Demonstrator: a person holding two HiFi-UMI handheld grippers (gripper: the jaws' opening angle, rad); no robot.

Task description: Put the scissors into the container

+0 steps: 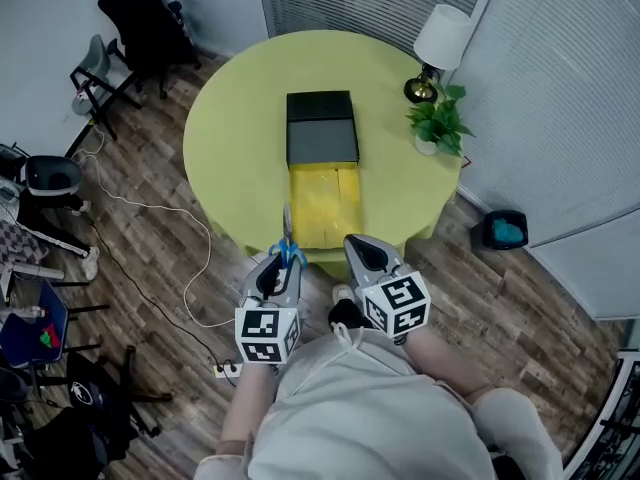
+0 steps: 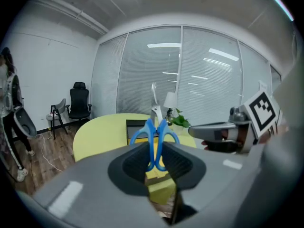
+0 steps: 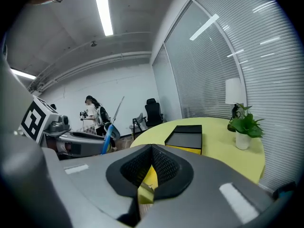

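My left gripper [image 1: 283, 260] is shut on a pair of blue-handled scissors [image 1: 287, 240], blades pointing up and away toward the table. In the left gripper view the scissors [image 2: 154, 133] stand upright, their handles pinched between the pads. The container, a black box [image 1: 322, 128] with an open yellow part [image 1: 326, 203] in front of it, lies on the round yellow table [image 1: 235, 138]. Both grippers hover just off the table's near edge. My right gripper [image 1: 362, 251] is beside the left one, shut and empty. From the right gripper view the black box [image 3: 185, 137] lies ahead and the scissors [image 3: 108, 137] are at the left.
A white lamp [image 1: 441, 40] and a potted plant [image 1: 438, 120] stand at the table's far right edge. Black chairs [image 1: 140, 18] and a cable with a power strip [image 1: 222, 368] are on the wooden floor to the left. A person [image 3: 95, 115] stands across the room.
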